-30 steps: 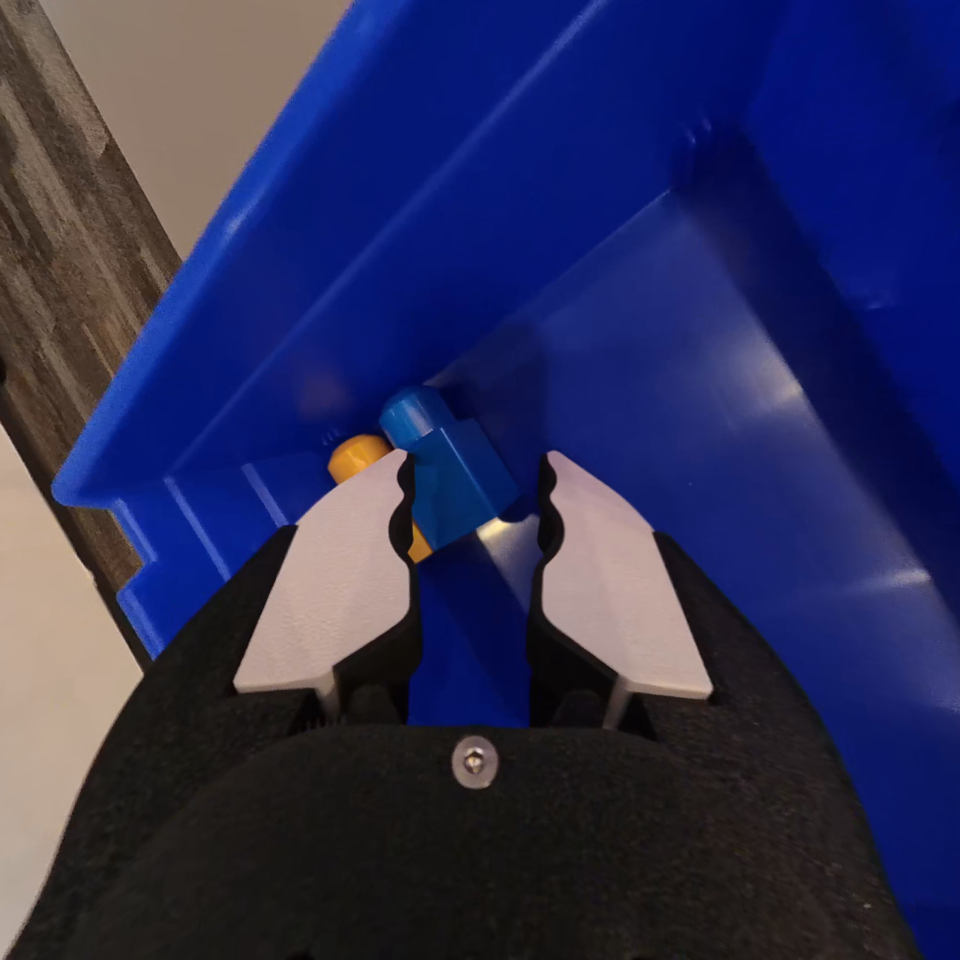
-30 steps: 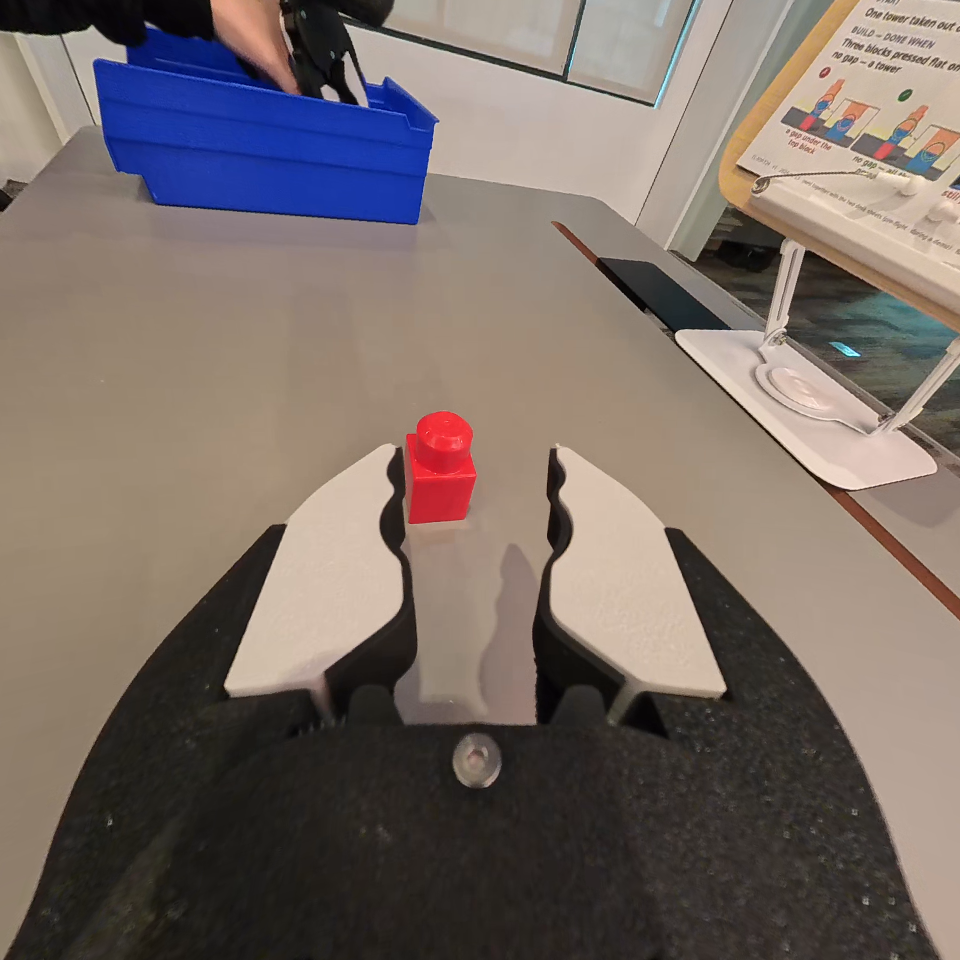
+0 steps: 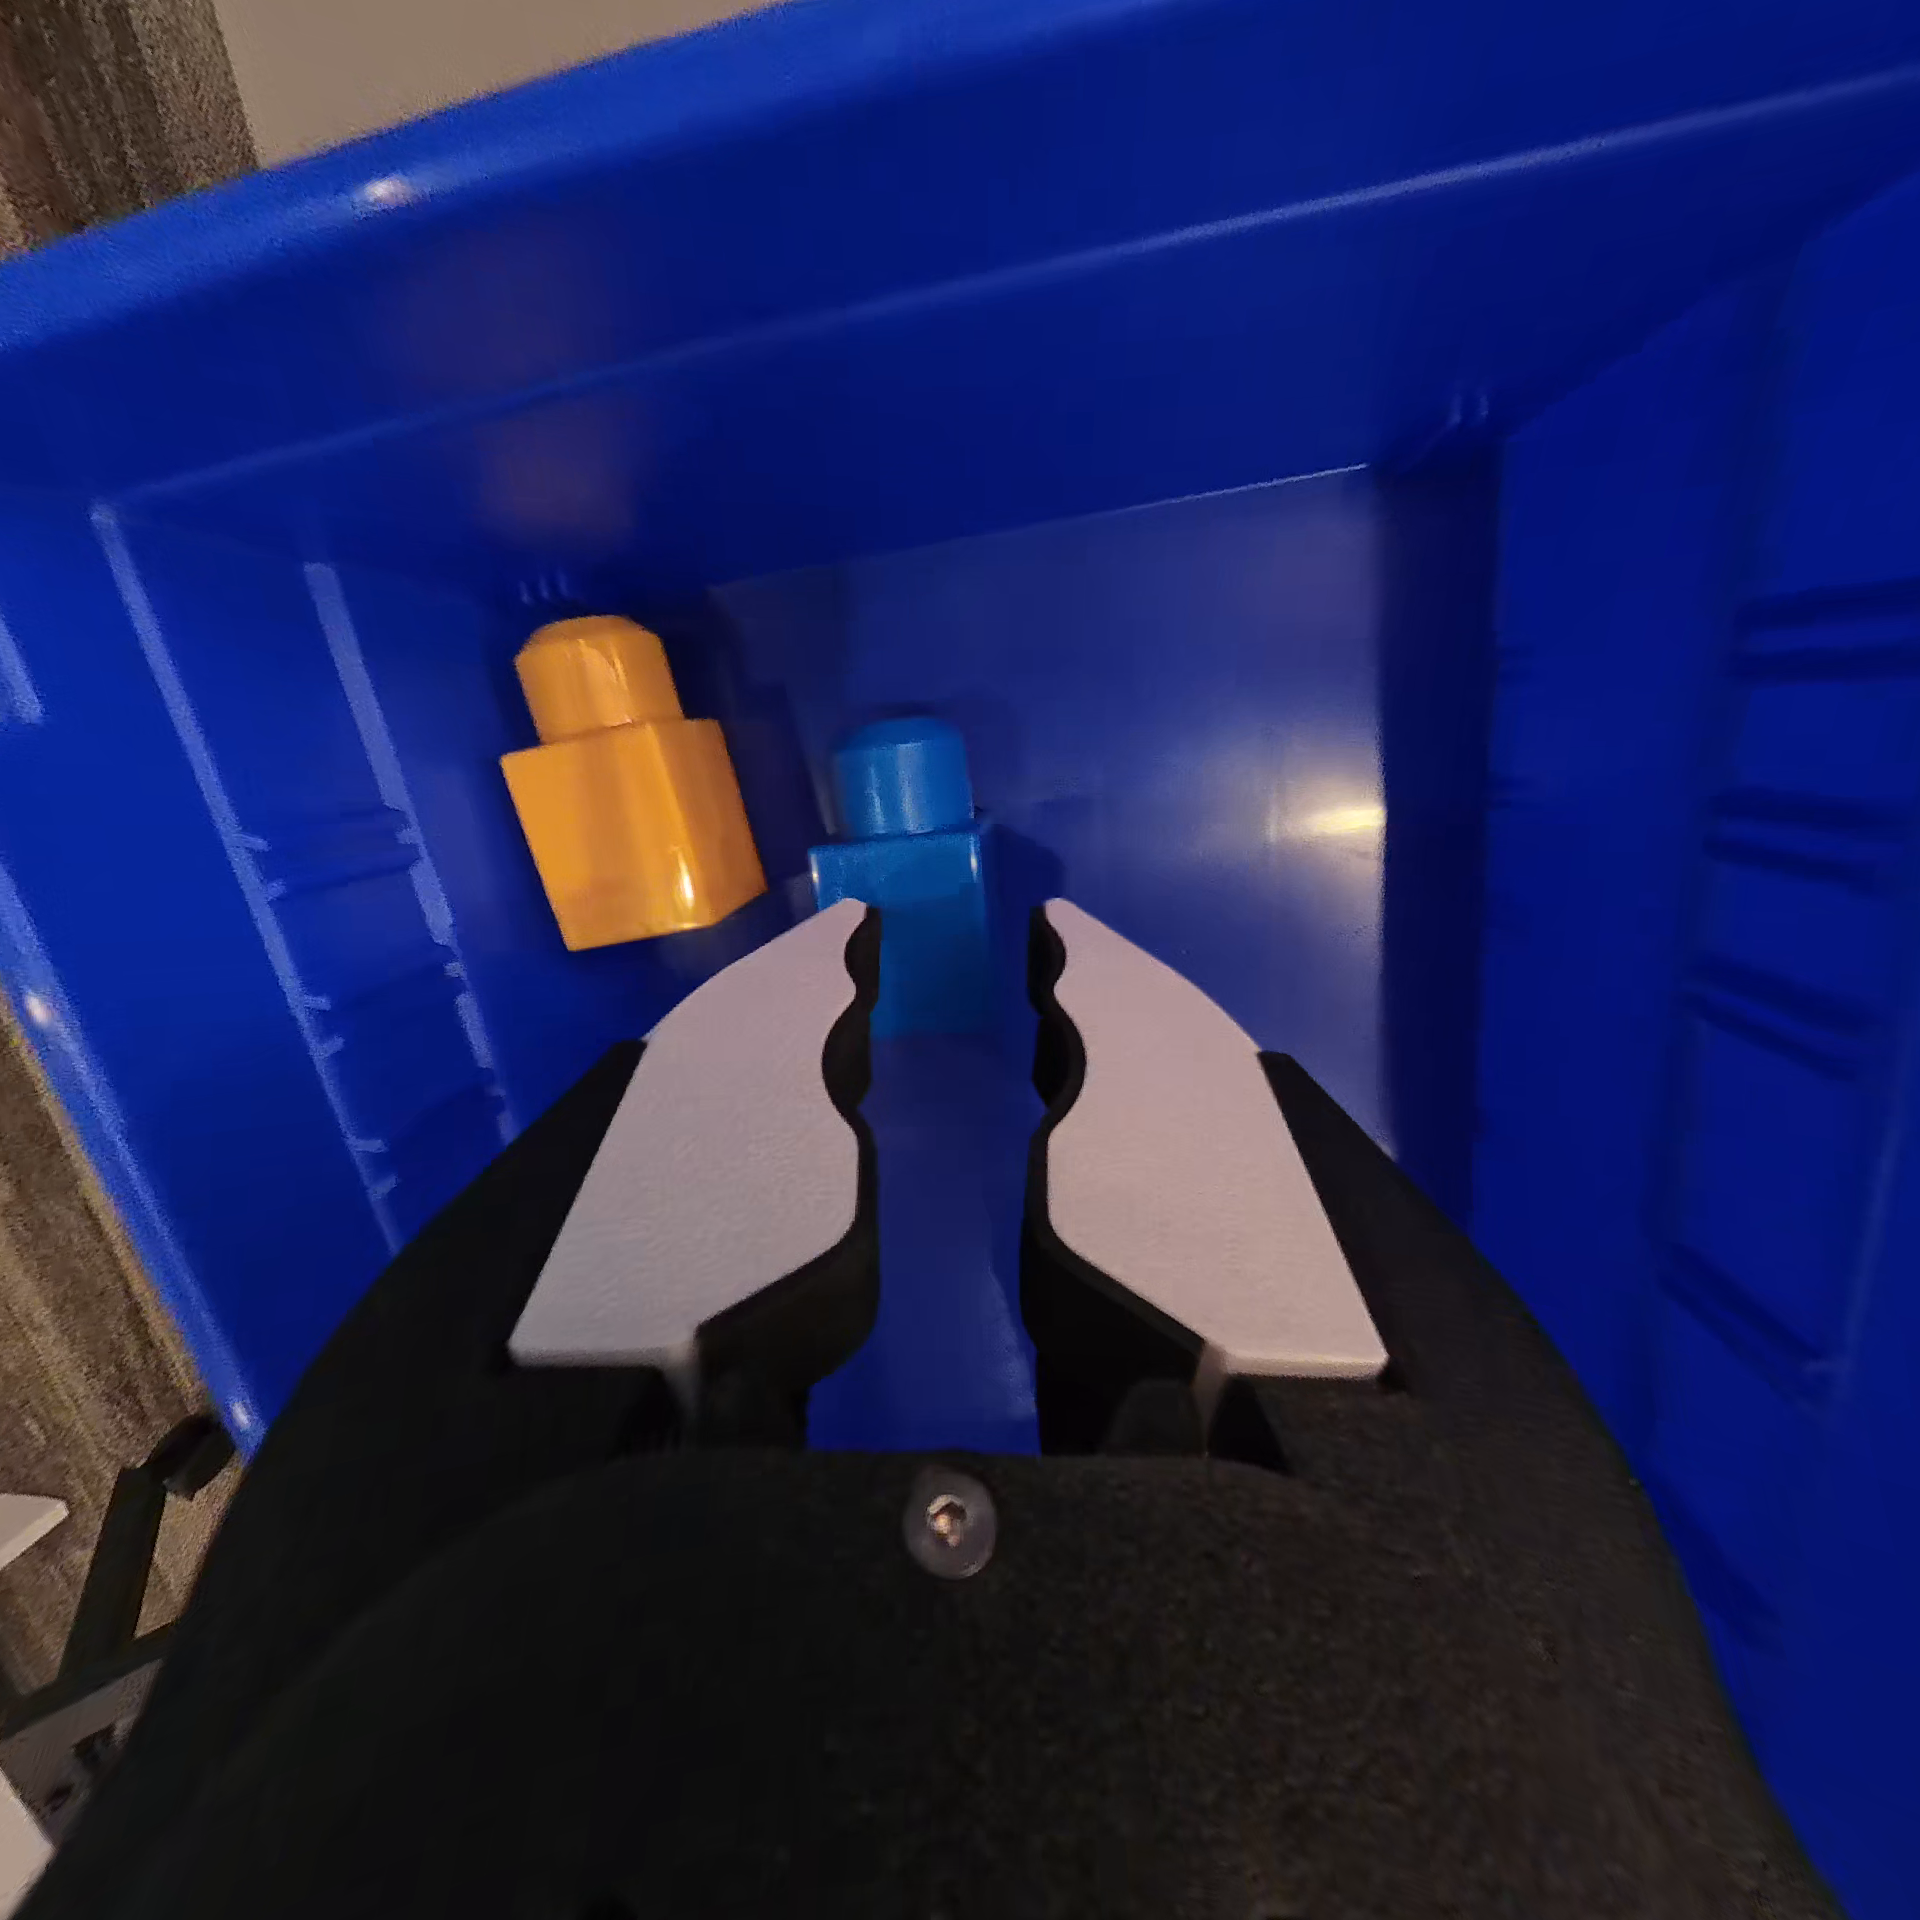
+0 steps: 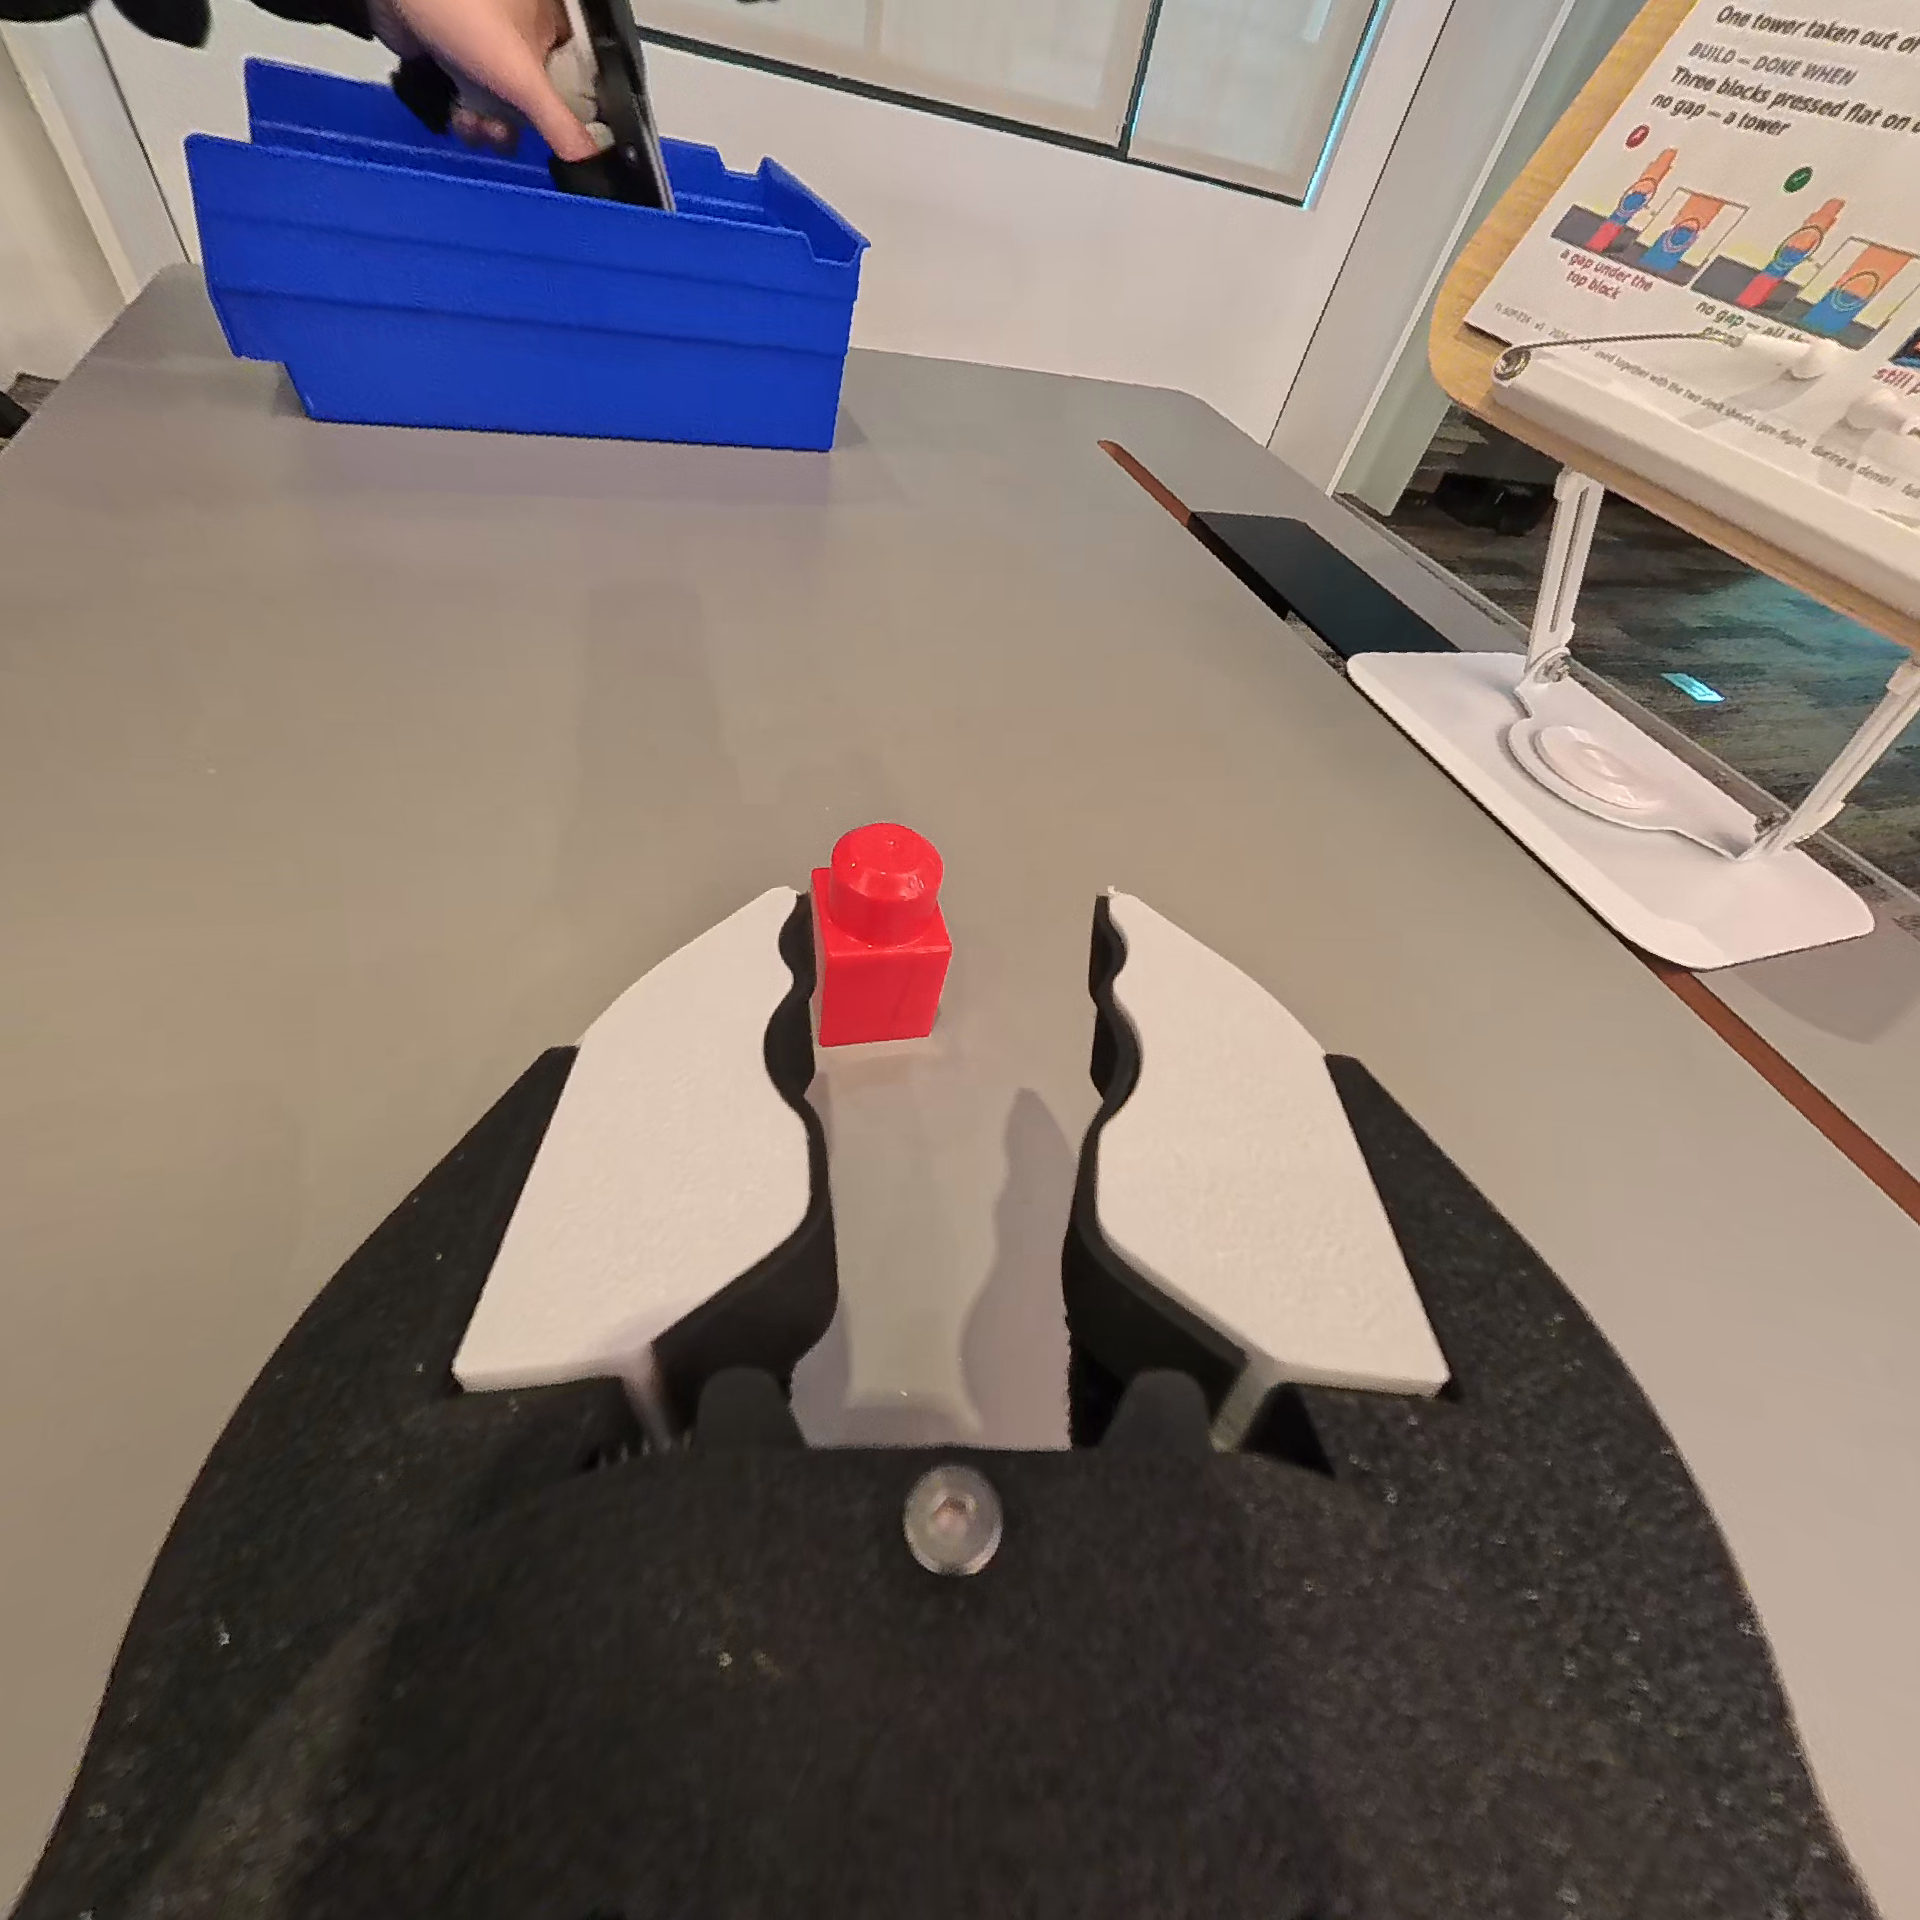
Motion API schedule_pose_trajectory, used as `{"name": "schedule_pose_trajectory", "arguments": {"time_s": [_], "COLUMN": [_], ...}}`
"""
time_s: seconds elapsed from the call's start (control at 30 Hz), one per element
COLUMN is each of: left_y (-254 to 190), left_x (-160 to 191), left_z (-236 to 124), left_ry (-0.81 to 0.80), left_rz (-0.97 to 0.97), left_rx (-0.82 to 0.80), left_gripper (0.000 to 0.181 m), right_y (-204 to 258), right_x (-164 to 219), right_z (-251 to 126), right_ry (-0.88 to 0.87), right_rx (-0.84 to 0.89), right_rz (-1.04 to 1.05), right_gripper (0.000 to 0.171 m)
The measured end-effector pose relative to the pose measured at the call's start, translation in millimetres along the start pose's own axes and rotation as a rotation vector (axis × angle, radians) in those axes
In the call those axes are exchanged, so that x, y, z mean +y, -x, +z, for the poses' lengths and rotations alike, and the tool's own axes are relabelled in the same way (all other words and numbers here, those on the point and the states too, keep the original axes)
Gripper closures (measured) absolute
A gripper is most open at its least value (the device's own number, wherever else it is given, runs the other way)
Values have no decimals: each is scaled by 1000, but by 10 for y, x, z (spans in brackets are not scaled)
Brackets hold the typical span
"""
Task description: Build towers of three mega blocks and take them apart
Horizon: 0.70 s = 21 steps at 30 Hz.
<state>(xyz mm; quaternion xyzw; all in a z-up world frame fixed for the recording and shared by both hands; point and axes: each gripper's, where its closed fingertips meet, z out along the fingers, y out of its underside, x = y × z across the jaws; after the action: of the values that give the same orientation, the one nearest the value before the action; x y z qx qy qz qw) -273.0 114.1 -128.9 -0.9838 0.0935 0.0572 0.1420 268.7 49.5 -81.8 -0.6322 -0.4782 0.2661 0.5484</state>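
In the left wrist view my left gripper (image 3: pixel 951 914) is inside the blue bin (image 3: pixel 1143 312). Its jaws stand narrow around a blue block (image 3: pixel 904 873), stud pointing away, with the left finger over the block's left side. An orange block (image 3: pixel 623 790) lies apart to the left, in the bin's corner. In the right wrist view my right gripper (image 4: pixel 948 899) is open low over the grey table (image 4: pixel 416 727). A red block (image 4: pixel 883 935) stands upright between its fingertips, against the left finger. The left gripper (image 4: pixel 613 135) shows far off, held by a hand in the bin (image 4: pixel 540 312).
A white stand (image 4: pixel 1621 810) carries a tilted instruction board (image 4: pixel 1714 208) at the right, beyond the table's right edge. The bin sits at the table's far left. Bin walls close in on the left gripper on three sides.
The left jaws have narrowed onto the blue block, which now sits straight between them and apart from the orange block. The right gripper has barely moved.
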Motion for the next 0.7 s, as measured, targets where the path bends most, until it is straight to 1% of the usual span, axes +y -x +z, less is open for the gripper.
{"name": "schedule_pose_trajectory", "arguments": {"time_s": [0.07, 0.13, 0.27, 0.5, 0.7], "left_y": [37, 46, 91, 79, 59], "left_x": [-12, 6, 43, 165, 89], "left_z": [8, -11, -17, 180, 222], "left_ry": [17, 42, 51, 133, 89], "left_rz": [-10, -10, -26, -27, 9], "left_rx": [-13, -10, -5, 2, -4], "left_gripper": [154, 148, 145, 142, 144], "right_y": [7, 5, -4, 24, 23], "right_x": [-6, -9, -22, 5, 13], "right_z": [-3, -13, -18, 4, 6], "right_ry": [-2, -5, -13, 4, 3], "right_rx": [-1, 1, -1, -12, -17], "right_rz": [-1, 2, 10, 8, 18], "right_gripper": [121, 121, 121, 122, 124]}}
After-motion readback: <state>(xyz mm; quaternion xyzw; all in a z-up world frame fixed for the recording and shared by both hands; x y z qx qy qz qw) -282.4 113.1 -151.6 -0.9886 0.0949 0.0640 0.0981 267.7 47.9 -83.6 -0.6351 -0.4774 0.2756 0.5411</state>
